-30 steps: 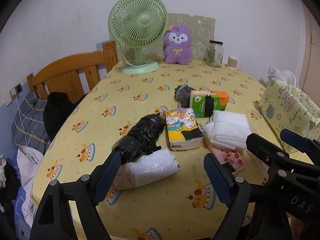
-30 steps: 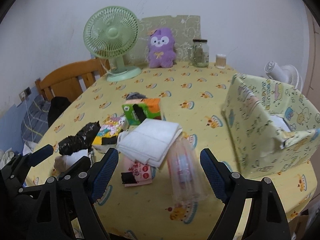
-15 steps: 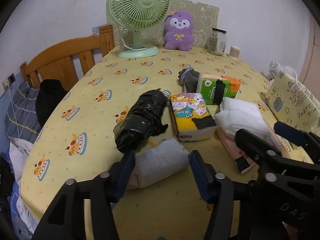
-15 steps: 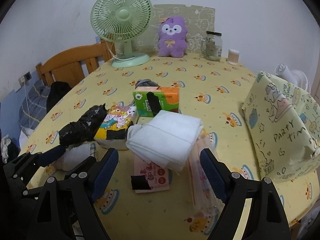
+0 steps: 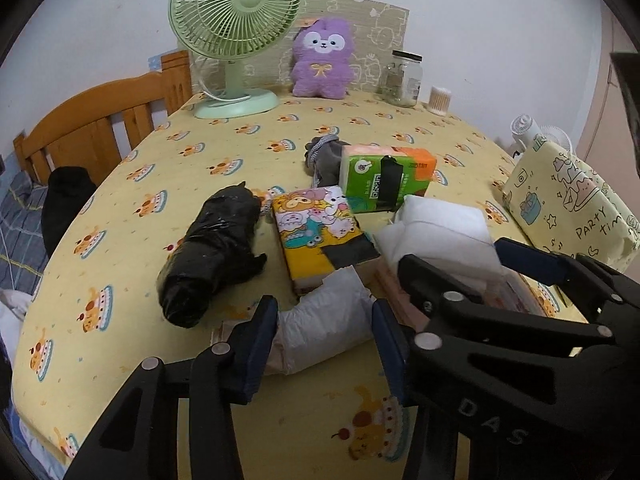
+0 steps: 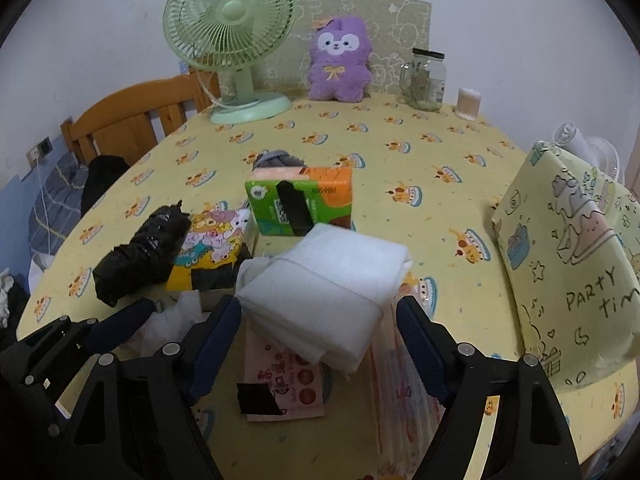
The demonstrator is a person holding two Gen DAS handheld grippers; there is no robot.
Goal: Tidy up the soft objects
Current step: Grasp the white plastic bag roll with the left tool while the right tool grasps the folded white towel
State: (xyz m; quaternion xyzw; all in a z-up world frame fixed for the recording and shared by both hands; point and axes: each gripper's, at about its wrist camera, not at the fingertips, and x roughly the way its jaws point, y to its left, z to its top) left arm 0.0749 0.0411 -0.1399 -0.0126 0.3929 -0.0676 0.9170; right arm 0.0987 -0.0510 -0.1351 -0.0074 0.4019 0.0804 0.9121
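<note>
Yellow tablecloth: printed with small cakes, it covers the table (image 5: 168, 216) that carries everything.
Left gripper (image 5: 325, 342): narrowed, its blue pads on either side of a white plastic-wrapped soft pack (image 5: 320, 320) at the near edge; whether they press it I cannot tell.
Right gripper (image 6: 320, 340): spread wide, straddling the near end of a folded white cloth bundle (image 6: 324, 280), fingers apart from it.
Beneath the bundle: a pink printed packet (image 6: 286, 380) and a clear plastic sleeve (image 6: 394, 392), both lying flat near the front edge.
Black bag roll (image 5: 212, 256): lies toward the left edge, just beside the cartoon tissue pack (image 5: 320, 236).
Green-and-orange tissue pack (image 5: 386, 178): stands mid-table, with a grey pouch (image 5: 320, 156) behind it.
Right edge: a yellow "PARTY" patterned bag (image 6: 568, 256).
Far edge: green fan (image 5: 236, 36), purple plush (image 5: 322, 58), glass jar (image 5: 404, 78), cotton-swab tub (image 5: 439, 100).
Left of the table: a wooden chair (image 5: 100, 128).
</note>
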